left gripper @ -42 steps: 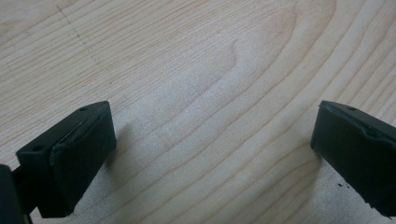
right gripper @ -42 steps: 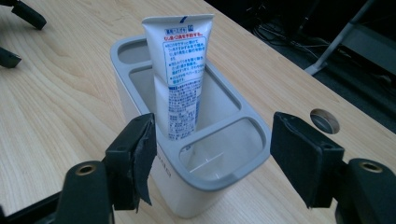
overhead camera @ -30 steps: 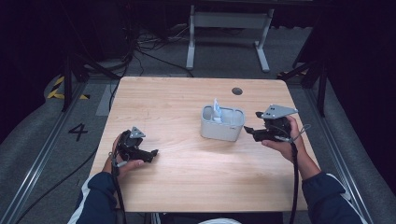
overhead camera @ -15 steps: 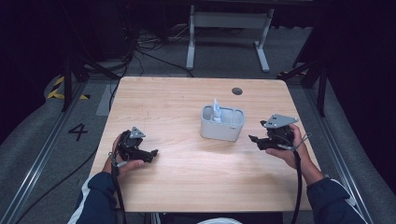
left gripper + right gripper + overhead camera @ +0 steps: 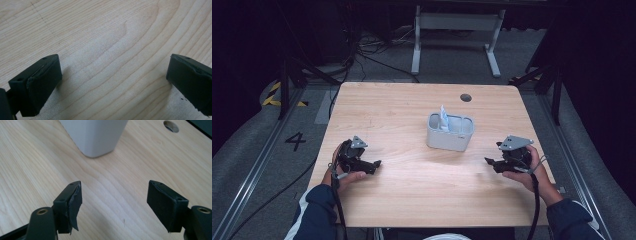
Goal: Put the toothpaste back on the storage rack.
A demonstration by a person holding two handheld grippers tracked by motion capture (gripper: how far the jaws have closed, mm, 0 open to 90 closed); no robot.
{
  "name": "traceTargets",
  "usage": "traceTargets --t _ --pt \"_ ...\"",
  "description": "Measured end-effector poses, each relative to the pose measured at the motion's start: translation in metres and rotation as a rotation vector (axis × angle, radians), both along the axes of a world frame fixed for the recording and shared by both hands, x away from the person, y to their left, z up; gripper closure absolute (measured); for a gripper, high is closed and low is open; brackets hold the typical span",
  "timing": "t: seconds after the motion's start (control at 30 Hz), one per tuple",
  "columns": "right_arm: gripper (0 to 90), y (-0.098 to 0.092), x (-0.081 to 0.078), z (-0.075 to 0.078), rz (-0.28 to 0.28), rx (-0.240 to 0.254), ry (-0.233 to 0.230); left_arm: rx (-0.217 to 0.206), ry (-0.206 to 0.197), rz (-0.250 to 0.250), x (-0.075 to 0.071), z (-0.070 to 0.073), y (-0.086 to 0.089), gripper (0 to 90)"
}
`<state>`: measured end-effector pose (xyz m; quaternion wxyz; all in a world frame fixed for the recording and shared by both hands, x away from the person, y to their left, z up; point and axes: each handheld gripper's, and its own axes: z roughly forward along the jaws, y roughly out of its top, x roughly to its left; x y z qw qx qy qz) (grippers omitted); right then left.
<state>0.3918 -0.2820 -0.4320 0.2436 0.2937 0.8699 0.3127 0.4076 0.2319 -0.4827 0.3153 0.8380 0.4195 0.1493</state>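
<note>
A grey rounded bin (image 5: pixel 450 132) stands in the middle of the wooden table (image 5: pixel 412 100), with a pale blue-white item (image 5: pixel 444 117) sticking up from its left side. My left gripper (image 5: pixel 375 164) rests low over the table's left front, jaws wide apart above bare wood (image 5: pixel 110 60). To the right of the bin, near the table's right edge, my right gripper (image 5: pixel 488 162) is held open and points toward the bin. In the right gripper view the bin's corner (image 5: pixel 95 137) stands just beyond the open gripper (image 5: pixel 113 195), with nothing between the pads.
A round cable hole (image 5: pixel 466 97) sits in the tabletop behind the bin, seen again as a hole (image 5: pixel 171 126) in the right gripper view. A grey metal stand (image 5: pixel 457 30) and cables lie on the floor beyond the table. Floor rails run along both sides.
My right gripper has come down and back toward the front right of the table, away from the bin. The left gripper has stayed put.
</note>
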Motion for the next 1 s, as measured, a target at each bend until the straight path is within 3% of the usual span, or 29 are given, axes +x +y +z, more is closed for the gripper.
traceTargets --t 0.37,0.57,0.73,1.0 --pt "28.4 -0.021 -0.017 -0.024 -0.01 -0.016 0.052 0.003 -0.005 -0.007 0.0 0.0 0.001 0.4" --pt "28.1 -0.041 -0.024 -0.036 -0.039 0.073 0.105 0.003 -0.006 -0.006 0.0 0.0 0.001 0.4" --pt "27.1 -0.052 -0.032 -0.042 -0.028 0.106 0.118 0.003 -0.006 -0.005 0.0 0.0 0.001 0.4" --pt "23.2 -0.072 -0.036 -0.052 -0.079 0.196 0.151 0.002 -0.005 -0.005 0.0 0.0 0.001 0.4"
